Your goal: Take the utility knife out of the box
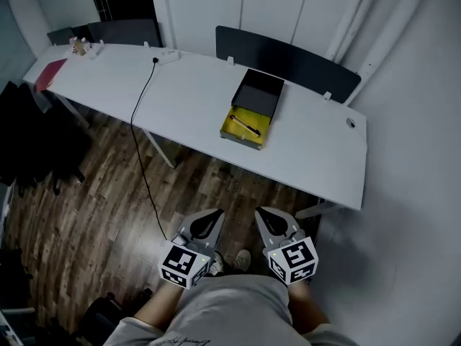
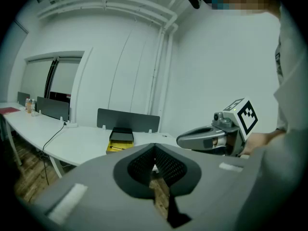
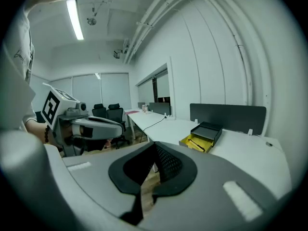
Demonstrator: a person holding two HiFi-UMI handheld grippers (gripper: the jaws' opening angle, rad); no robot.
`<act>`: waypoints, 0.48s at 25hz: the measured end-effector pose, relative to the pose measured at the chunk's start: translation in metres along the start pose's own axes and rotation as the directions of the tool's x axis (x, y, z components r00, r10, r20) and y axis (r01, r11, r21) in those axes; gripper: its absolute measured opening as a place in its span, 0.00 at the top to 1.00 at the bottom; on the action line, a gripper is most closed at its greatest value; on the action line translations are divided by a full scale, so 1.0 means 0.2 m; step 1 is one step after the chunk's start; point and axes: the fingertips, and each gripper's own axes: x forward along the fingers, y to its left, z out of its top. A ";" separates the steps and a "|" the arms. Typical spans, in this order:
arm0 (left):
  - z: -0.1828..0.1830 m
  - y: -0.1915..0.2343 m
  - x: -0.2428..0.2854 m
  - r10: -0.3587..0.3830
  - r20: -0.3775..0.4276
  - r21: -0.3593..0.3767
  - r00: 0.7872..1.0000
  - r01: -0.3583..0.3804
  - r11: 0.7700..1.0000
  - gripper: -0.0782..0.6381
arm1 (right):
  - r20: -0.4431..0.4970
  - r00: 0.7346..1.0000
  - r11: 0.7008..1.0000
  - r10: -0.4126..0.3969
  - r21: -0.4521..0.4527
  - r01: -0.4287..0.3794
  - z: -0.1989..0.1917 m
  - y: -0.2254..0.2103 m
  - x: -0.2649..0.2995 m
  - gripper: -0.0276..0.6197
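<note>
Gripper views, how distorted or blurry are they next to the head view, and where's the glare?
Left gripper view: strong fisheye bending, black rounded corners, near foreground soft, the box small but clear. Right gripper view: same bending, and the ceiling lamp blows out white. Head view: even light, table bright, floor dark.

- Box — black, open, lying on the white table; its yellow tray sits at the near end.
- Utility knife — dark, slim, lying diagonally in the yellow tray.

White table, open box, black cable
</note>
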 end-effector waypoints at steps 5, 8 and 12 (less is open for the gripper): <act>-0.01 0.06 -0.04 0.007 0.004 -0.006 1.000 -0.007 1.000 0.89 | 0.002 1.000 1.000 -0.006 0.003 0.006 0.02 0.03 0.04 0.93; -0.02 0.10 -0.08 0.007 0.005 -0.010 1.000 -0.006 1.000 0.89 | 0.006 1.000 1.000 -0.003 -0.007 0.003 0.04 0.07 0.07 0.93; -0.01 0.16 -0.12 0.003 0.009 -0.005 1.000 -0.003 1.000 0.89 | 0.012 1.000 1.000 0.004 -0.015 -0.004 0.07 0.13 0.11 0.93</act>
